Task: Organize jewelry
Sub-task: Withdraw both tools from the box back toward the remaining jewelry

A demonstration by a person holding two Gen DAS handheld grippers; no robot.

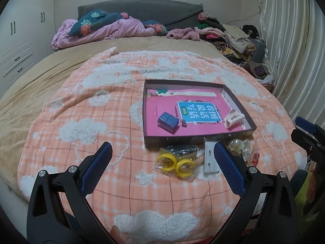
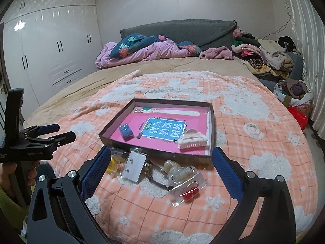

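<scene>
Two hand-held grippers, each with black arms and blue textured pads. The left hand-held gripper (image 1: 162, 158) hovers over the bed with its fingers spread wide and nothing between them; the right hand-held gripper (image 2: 161, 160) is likewise wide apart and empty.

One shallow dark cardboard tray (image 2: 211, 122) rests on the orange-and-white checked cloud-pattern blanket (image 1: 81, 109). A pink book with a blue title panel (image 2: 164, 127) lines its floor. On the book lie three items: one small blue rectangular box (image 2: 126, 132), one cream claw hair clip (image 2: 192, 141) against the near right corner, and one small dark piece, too small to identify, beside the box.

Loose jewelry lies on the blanket just in front of the tray's near wall: two yellow plastic rings (image 1: 174, 162) in clear wrapping, one white card (image 2: 135, 167), one cluster of pale pearly beads (image 2: 178, 171), one dark band (image 2: 156, 181) partly under the beads, and one pair of red bead earrings in a clear bag (image 2: 190, 193).

Behind: a grey headboard (image 2: 178, 30), rumpled pink bedding (image 2: 146, 52), a heap of clothes (image 2: 268, 59), and white wardrobe doors (image 2: 50, 46).
</scene>
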